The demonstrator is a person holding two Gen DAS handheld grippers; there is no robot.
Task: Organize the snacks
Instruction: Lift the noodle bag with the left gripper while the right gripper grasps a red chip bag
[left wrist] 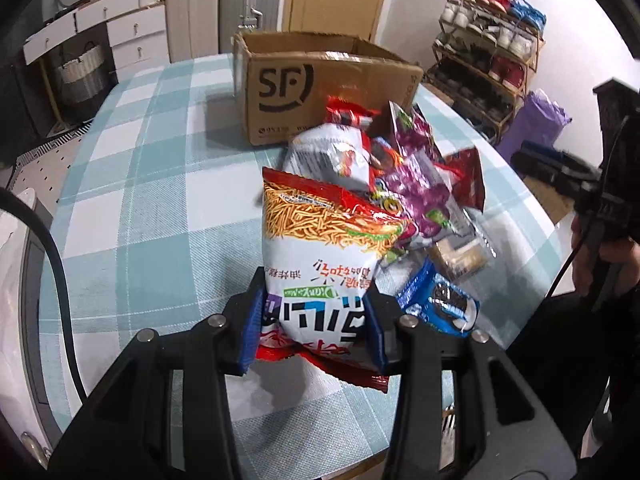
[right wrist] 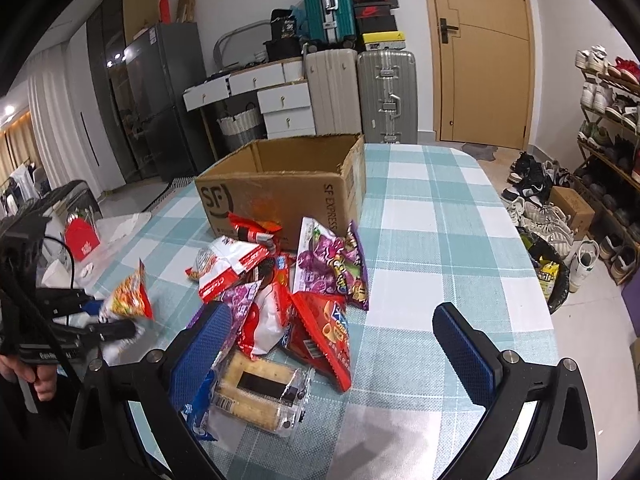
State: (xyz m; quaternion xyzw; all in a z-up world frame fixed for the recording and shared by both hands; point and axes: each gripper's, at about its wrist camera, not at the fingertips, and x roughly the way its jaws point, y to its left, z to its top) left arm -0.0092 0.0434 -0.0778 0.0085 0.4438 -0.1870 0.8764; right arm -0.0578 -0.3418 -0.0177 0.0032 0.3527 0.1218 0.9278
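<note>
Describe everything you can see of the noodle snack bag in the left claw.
The noodle snack bag is a puffy, glossy plastic pouch, red at both crimped ends and white in the middle, printed with fried noodles and upside-down lettering. It looks sealed and is held off the checked tablecloth, its lower part pinched between the left claw's blue pads.

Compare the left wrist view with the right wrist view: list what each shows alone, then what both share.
Left wrist only: the left gripper clamped on a noodle snack bag; a blue cookie pack.

Right wrist only: the right gripper open and holding nothing; a clear cracker pack; a teal suitcase.

Both: the SF cardboard box, the purple candy bag, the checked tablecloth.
</note>
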